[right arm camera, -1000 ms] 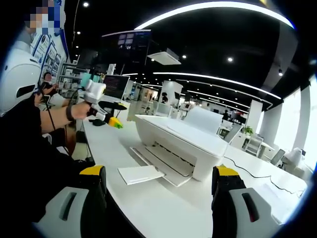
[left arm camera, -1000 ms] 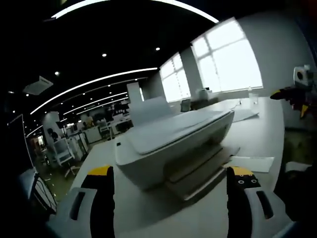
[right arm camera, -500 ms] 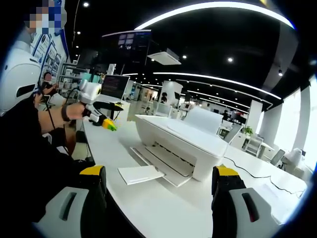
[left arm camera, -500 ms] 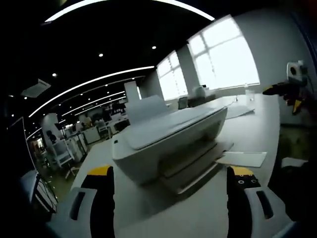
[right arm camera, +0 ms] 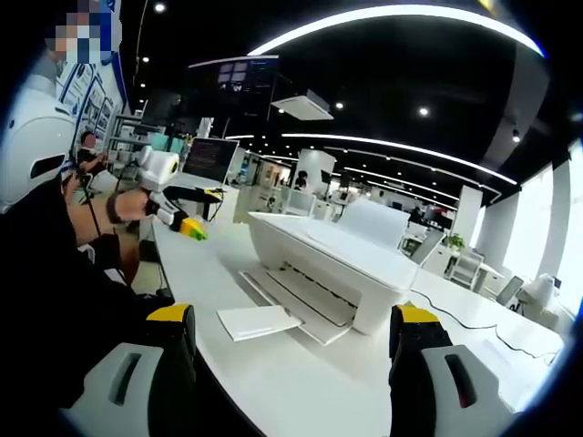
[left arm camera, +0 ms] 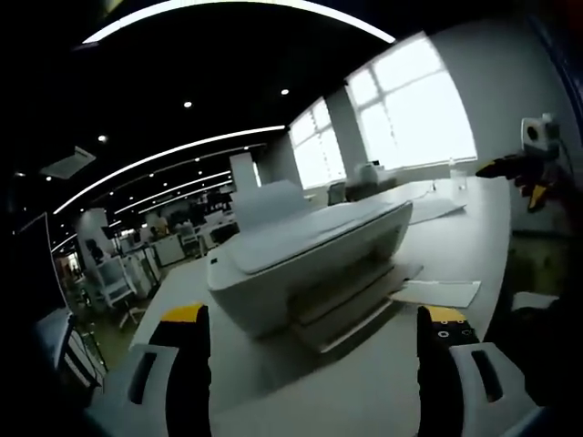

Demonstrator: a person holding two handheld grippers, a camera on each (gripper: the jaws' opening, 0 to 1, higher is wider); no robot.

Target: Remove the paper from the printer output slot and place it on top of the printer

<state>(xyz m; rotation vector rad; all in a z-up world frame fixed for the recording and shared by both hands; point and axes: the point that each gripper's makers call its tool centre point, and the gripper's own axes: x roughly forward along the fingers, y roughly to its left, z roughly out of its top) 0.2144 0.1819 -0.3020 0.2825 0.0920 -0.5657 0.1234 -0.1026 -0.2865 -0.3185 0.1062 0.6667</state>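
Observation:
A white printer [left arm camera: 301, 259] [right arm camera: 332, 264] stands on a long white table [right arm camera: 310, 382]. A white sheet of paper [right arm camera: 260, 320] [left arm camera: 435, 293] lies on the end of its output tray, sticking out over the table. My left gripper [left arm camera: 314, 373] is open and empty, some way short of the printer's front corner; it also hangs over the table's far end as the left gripper [right arm camera: 178, 220] in the right gripper view. My right gripper [right arm camera: 291, 364] is open and empty too, facing the tray and the paper; it appears as the right gripper [left arm camera: 524, 168] high at the right.
A person's dark sleeve [right arm camera: 46, 273] fills the left side. A monitor [right arm camera: 211, 157] stands behind the table's far end. A cable [right arm camera: 483, 328] runs over the table to the right of the printer. Loose sheets [left arm camera: 437, 209] lie further along near the windows.
My left gripper has drifted a little further from the printer and lower, seen from the right gripper view. The right gripper has held still. Paper and printer are unmoved.

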